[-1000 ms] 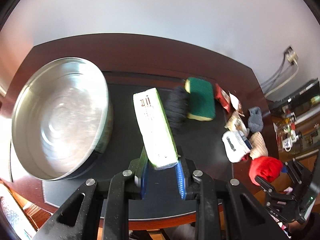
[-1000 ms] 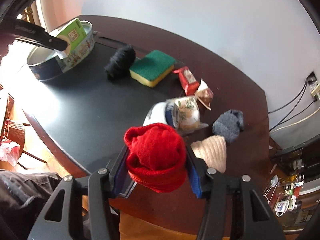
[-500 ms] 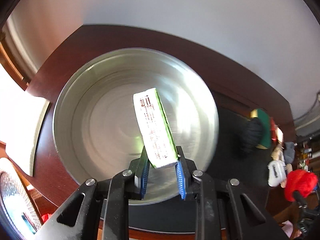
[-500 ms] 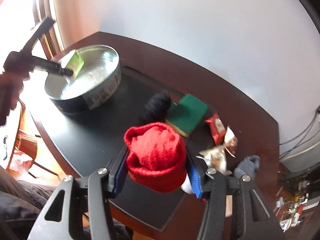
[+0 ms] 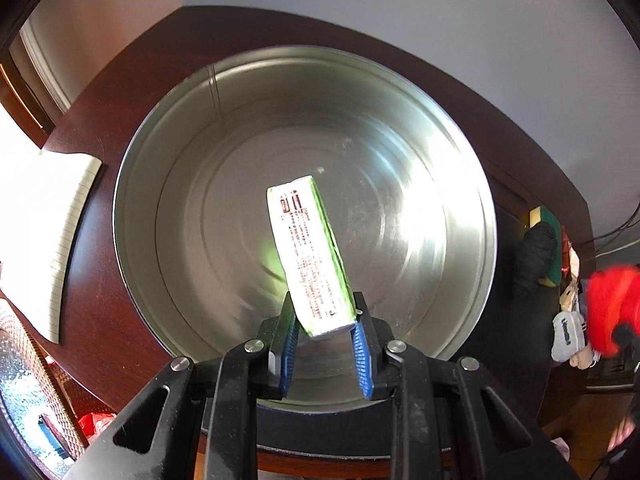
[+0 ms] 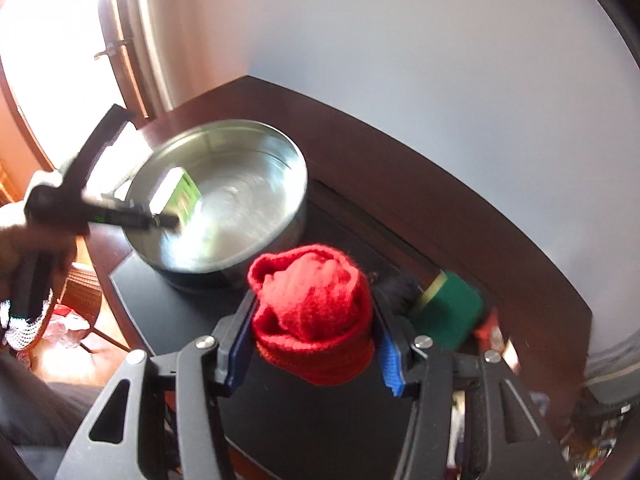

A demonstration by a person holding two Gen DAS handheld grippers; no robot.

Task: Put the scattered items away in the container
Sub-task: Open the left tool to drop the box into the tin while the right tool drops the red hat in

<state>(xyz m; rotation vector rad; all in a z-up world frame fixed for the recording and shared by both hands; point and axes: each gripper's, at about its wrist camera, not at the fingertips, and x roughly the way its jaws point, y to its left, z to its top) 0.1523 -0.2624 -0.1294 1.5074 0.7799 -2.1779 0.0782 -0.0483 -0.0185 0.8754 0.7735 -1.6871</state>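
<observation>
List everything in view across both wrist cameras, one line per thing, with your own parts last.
round silver metal tin: one, silver, on the dark table, nothing lying in it yet
green and white carton: one, held over the tin
red knitted bundle: one, red, held above the mat
black knitted bundle: one, black, on the mat right of the tin
green and yellow sponge: one, beside the black bundle
dark wooden table: one, brown, under everything
lined white notepad: one, left of the tin
left gripper: one, black with blue pads, clamping the carton
right gripper: one, black with blue pads, clamping the red bundle
</observation>
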